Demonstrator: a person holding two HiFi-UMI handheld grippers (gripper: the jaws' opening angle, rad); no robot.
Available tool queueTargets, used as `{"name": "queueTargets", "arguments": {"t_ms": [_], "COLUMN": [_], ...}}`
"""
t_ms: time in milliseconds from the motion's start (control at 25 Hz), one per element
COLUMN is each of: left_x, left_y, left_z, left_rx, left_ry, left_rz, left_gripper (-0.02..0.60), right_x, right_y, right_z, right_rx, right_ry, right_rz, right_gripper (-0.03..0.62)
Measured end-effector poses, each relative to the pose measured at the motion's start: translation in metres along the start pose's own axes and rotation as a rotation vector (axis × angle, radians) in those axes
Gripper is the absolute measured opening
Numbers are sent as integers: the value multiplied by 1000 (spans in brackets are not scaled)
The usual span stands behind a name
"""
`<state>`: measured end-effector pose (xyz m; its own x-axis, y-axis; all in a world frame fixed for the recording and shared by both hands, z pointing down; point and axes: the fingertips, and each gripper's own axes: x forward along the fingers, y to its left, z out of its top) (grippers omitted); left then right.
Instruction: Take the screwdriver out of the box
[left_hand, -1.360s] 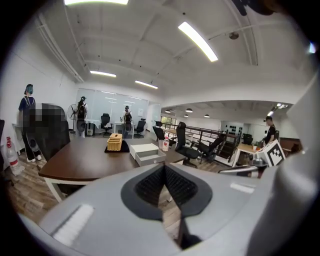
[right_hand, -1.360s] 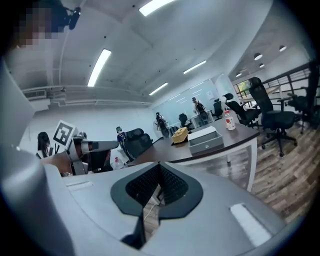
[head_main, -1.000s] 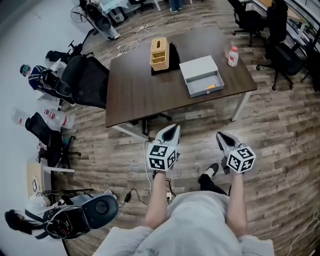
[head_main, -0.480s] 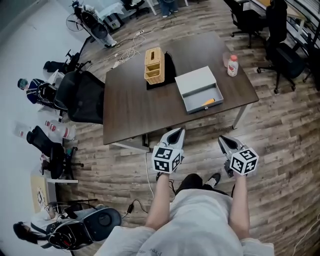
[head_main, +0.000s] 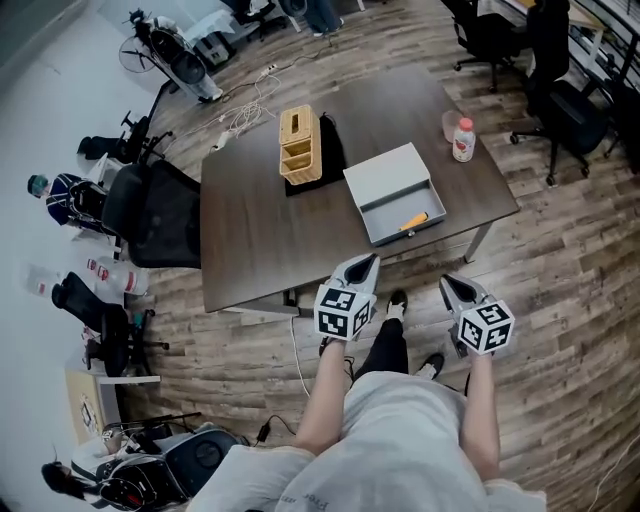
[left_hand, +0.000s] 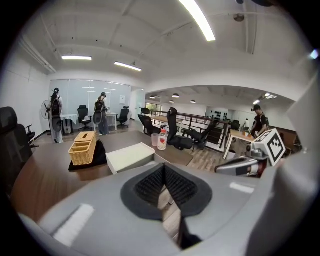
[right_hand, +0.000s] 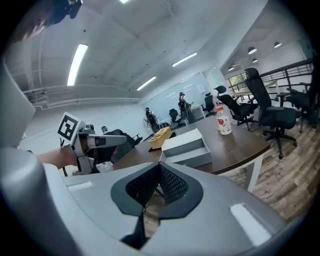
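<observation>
Left gripper (head_main: 366, 264): jaws pressed together, nothing between them. Right gripper (head_main: 446, 285): jaws likewise closed, empty. Both held over wood-plank floor (head_main: 560, 300), short of near edge of dark brown rectangular table (head_main: 250, 240). Grey open drawer-style box (head_main: 383, 180) sits on table, at 12 o'clock from left gripper, well apart. Orange-handled screwdriver (head_main: 416, 221) lies inside box's open tray, toward its 4 o'clock corner. Woven wicker basket (head_main: 299, 147) at 10 o'clock of box. Small plastic bottle with red label (head_main: 462, 140) at 2 o'clock of box.
</observation>
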<state>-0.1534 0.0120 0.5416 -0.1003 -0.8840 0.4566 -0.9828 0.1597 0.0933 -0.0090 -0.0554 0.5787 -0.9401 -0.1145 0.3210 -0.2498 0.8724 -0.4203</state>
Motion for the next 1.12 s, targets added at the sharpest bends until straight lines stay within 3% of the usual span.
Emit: {"name": "queueTargets", "arguments": {"t_ms": [200,400,600,840,1120], "left_x": [45,91,136,178,218], "left_y": [19,34,50,71,89], "left_z": [37,51,47,31,27], "left_rx": [9,14,93,106,170], "left_ry": [-6,31,110,235,332], "left_rz": [-48,-98,-129,-184,-299], "left_gripper": [52,52,52,54,54], "right_x": [26,51,76,111,156], "right_y": [-16,-36,-55,-74,-94], "right_z": [15,32,44,55,61], "right_rx": [-5,-3,0,25,71], "right_ry": [36,49,57,69,79], "right_rz": [-19,-69,-111,-126,-189], "right_gripper": [-3,-3,-3,-3,-3]}}
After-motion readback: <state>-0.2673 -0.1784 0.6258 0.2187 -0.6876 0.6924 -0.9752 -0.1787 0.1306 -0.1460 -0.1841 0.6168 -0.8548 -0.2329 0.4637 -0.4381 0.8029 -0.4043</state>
